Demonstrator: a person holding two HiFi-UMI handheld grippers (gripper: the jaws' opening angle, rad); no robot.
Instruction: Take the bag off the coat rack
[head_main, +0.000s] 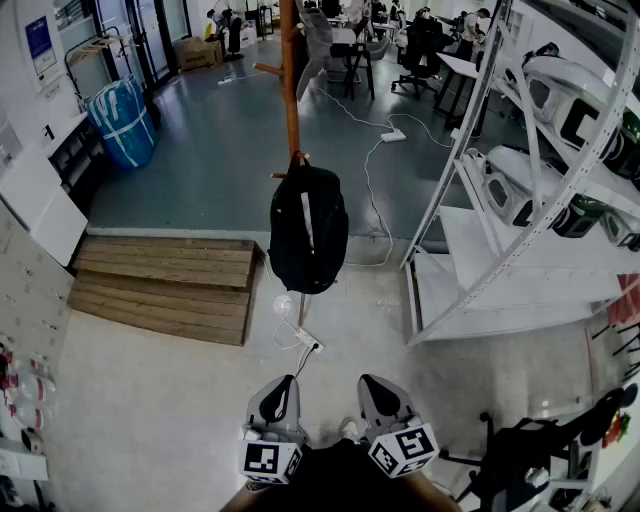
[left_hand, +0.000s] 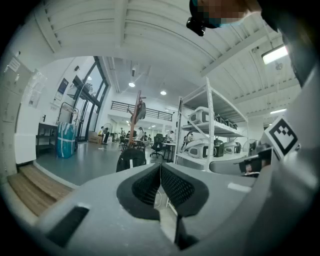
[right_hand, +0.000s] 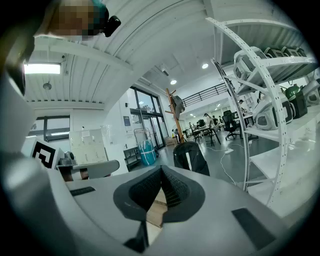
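A black backpack (head_main: 308, 228) with a pale strip down its middle hangs from a peg on a tall wooden coat rack (head_main: 290, 80). The left gripper view shows the backpack (left_hand: 131, 159) and the rack (left_hand: 135, 117) some way ahead. From the right gripper the same backpack (right_hand: 190, 158) and rack (right_hand: 173, 112) appear. Both grippers are held close to the person's body, well short of the bag. My left gripper (head_main: 282, 385) is shut with nothing in it, and my right gripper (head_main: 373, 383) is shut and empty too.
A white metal shelving unit (head_main: 520, 200) with helmet-like shells stands to the right. A wooden step platform (head_main: 165, 285) lies left of the rack. A power strip and white cables (head_main: 308, 343) lie on the floor at the rack's foot. A blue wrapped bundle (head_main: 122, 120) stands far left.
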